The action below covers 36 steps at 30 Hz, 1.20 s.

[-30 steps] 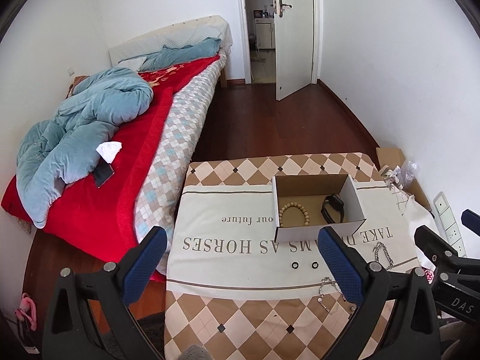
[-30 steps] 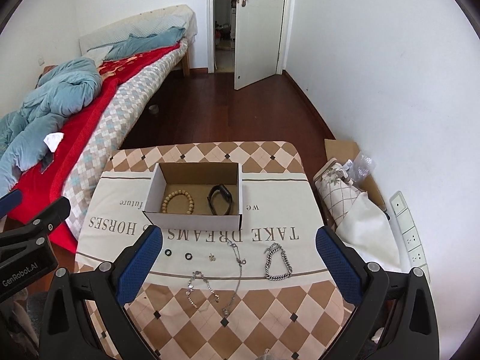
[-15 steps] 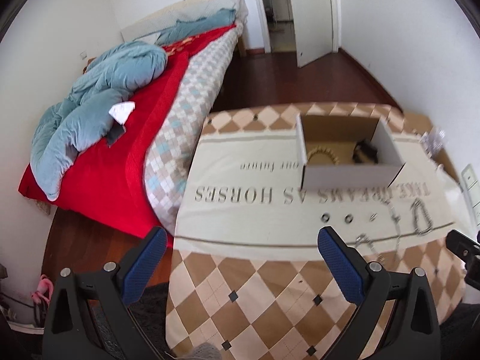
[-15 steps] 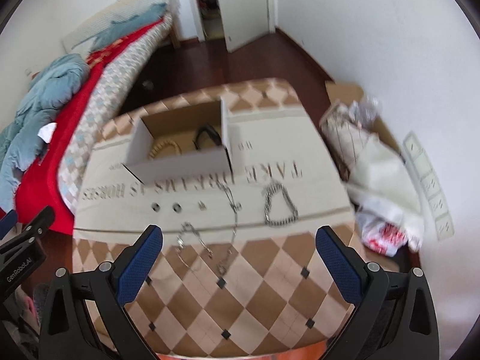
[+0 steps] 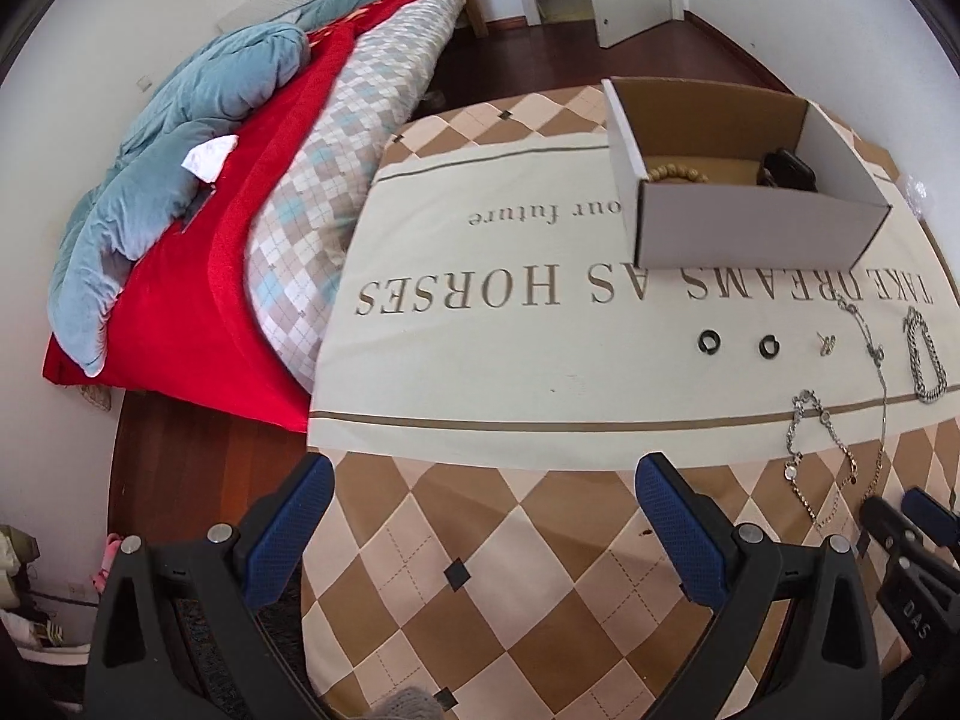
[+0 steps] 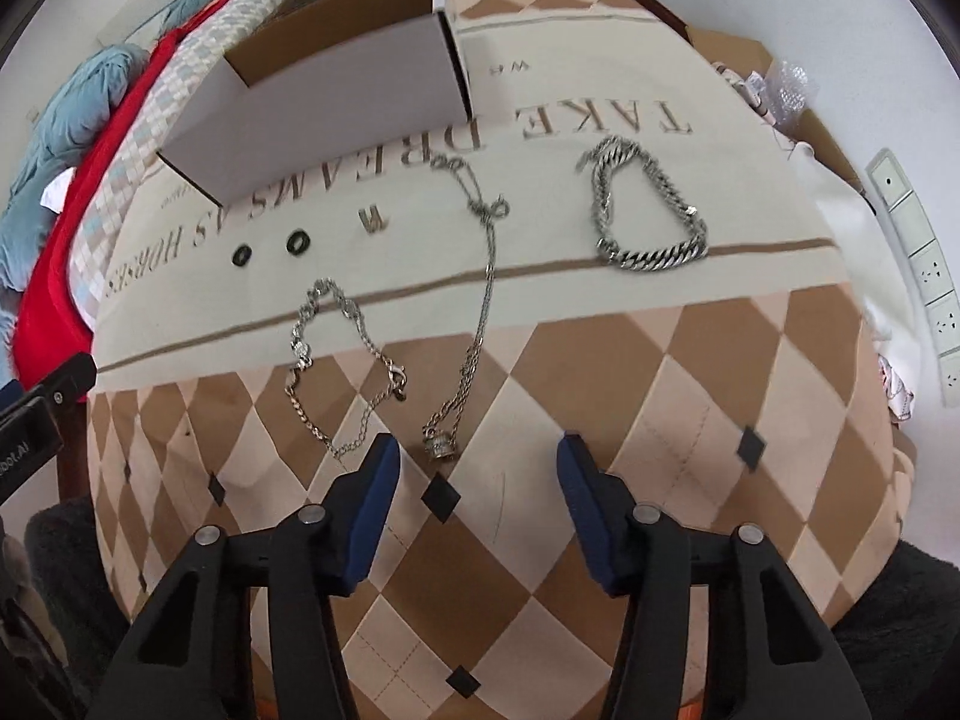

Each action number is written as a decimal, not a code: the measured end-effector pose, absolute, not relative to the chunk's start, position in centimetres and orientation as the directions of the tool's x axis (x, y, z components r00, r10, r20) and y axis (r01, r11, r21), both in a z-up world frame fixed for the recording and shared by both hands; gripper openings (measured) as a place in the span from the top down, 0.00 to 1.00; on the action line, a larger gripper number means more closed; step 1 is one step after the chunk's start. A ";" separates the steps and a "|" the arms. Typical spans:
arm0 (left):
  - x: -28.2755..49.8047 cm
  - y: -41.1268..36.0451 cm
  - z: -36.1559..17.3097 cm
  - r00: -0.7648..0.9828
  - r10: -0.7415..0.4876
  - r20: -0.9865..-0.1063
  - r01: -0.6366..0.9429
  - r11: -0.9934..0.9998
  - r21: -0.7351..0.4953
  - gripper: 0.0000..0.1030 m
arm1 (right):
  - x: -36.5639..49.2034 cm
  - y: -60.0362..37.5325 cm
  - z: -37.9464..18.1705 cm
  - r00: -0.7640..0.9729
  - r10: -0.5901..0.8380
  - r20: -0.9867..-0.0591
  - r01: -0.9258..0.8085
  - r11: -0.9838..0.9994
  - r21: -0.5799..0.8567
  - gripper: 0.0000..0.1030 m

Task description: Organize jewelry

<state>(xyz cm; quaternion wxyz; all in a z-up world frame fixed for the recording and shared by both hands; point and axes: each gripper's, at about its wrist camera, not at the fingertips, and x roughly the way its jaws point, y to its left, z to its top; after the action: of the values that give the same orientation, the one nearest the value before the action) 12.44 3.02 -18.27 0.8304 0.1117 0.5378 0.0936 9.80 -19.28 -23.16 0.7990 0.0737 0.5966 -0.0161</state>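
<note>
A white cardboard box [image 5: 750, 222] [image 6: 336, 102] stands on the table and holds a wooden bead bracelet [image 5: 678, 173] and a black band [image 5: 786, 169]. In front of it lie two black rings [image 5: 710, 341] [image 6: 297, 242], a small earring [image 6: 373, 220], a long thin necklace [image 6: 480, 300] with a pendant [image 6: 438, 443], a thin bracelet [image 6: 348, 372] and a thick silver chain bracelet [image 6: 648, 210]. My right gripper [image 6: 477, 501] is open, low over the table, its tips just short of the pendant. My left gripper [image 5: 480, 516] is open and empty over the near left of the table.
The table wears a checked cloth [image 5: 540, 570] printed with words. A bed [image 5: 240, 180] with a red cover and blue duvet runs along the left. A bag and a cardboard piece [image 6: 798, 114] lie right of the table, by a power strip [image 6: 918, 264].
Both grippers have dropped and tilted down toward the table. The right one has come close to the necklace's pendant and its jaws have narrowed. The jewelry has not moved.
</note>
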 end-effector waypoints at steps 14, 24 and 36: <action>14.7 -2.5 -21.8 0.237 -0.010 -0.972 0.119 0.993 0.019 0.01 | 8.7 -25.4 -22.2 0.305 -0.014 -0.952 0.258 0.964 0.068 0.90; 17.5 -8.3 -23.4 0.195 -0.055 -0.979 0.221 0.975 -0.011 0.11 | 8.5 -28.1 -22.2 0.315 -0.002 -0.949 0.340 0.934 0.111 0.90; 17.2 -9.3 -22.8 0.213 -0.049 -0.976 0.291 0.957 0.016 1.00 | 8.8 -30.2 -22.4 0.321 0.027 -0.947 0.357 0.922 0.148 0.90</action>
<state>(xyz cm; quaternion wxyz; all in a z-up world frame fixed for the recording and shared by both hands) 17.22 -9.28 -22.84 0.7724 0.0981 0.6178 -0.1101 8.77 -30.23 -22.42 0.7953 0.1675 0.5734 -0.1035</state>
